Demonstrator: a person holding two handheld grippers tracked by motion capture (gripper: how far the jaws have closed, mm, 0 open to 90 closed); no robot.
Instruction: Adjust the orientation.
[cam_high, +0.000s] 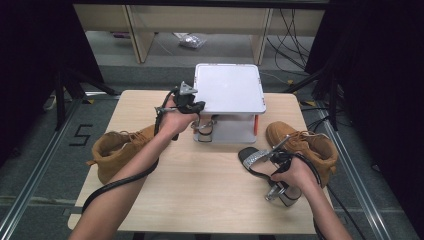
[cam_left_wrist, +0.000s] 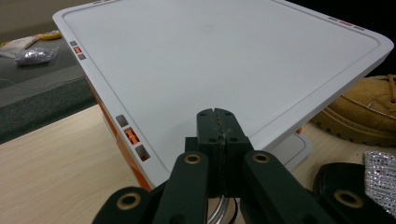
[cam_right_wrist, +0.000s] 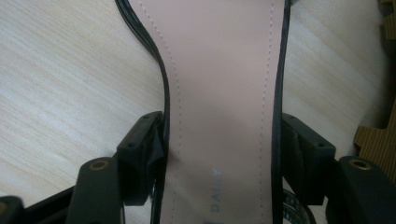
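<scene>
left gripper: jaws pinched fully together at the front-left edge of the white two-level rack; a thin silvery strap seems to be caught between them, though what hangs below is only half made out in the left gripper view; in the high view a second sandal is seen sitting at the rack's lower level right there

right gripper: jaws set at middling width and clamped across the pink insole of the black heeled sandal; sides squeezed by both pads

where the sandal is: on the table, front right, sparkly toe band pointing toward the rack, block heel near the hand; just beside the right tan boot

what could go wrong: grip is taken across the sole only, so the sandal could be tipped heel-down or twisted out once lifted; the loose black straps could get snagged; the left strap could be pulled through the pinch, so that sandal could be dropped or dragged off the shelf

stuff around: left tan boot lying by the left forearm; cables trailing off both grippers

in the way: the right boot crowds the sandal's side; the rack's top tray overhangs the lower level, so the heel could be knocked against it on the way in
</scene>
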